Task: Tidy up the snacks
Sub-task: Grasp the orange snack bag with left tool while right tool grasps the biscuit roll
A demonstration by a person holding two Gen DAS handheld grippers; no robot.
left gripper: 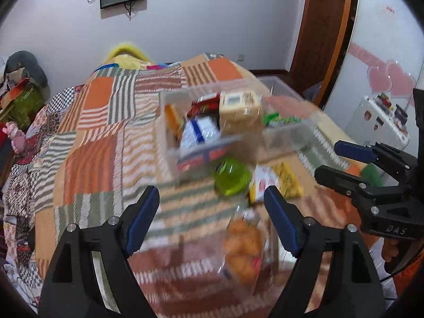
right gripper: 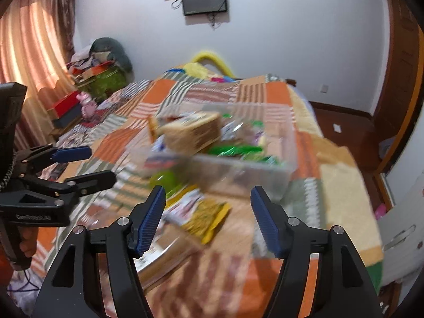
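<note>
Still loose: bed quilt soft, clear bin near its right edge, part-filled. Cookie bag, yellow packet, green cup lie before it. Left gripper, right gripper: jaws wide, empty. Risk: crinkly bag slipping, bin tipping.

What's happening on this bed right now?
A person holding two grippers is sorting snacks on a patchwork bedspread. A clear plastic bin already holds several packs. The green jelly cup, yellow snack packet and bag of orange snacks lie outside it. The left gripper and right gripper hover open and empty; the frames are motion-blurred.
</note>
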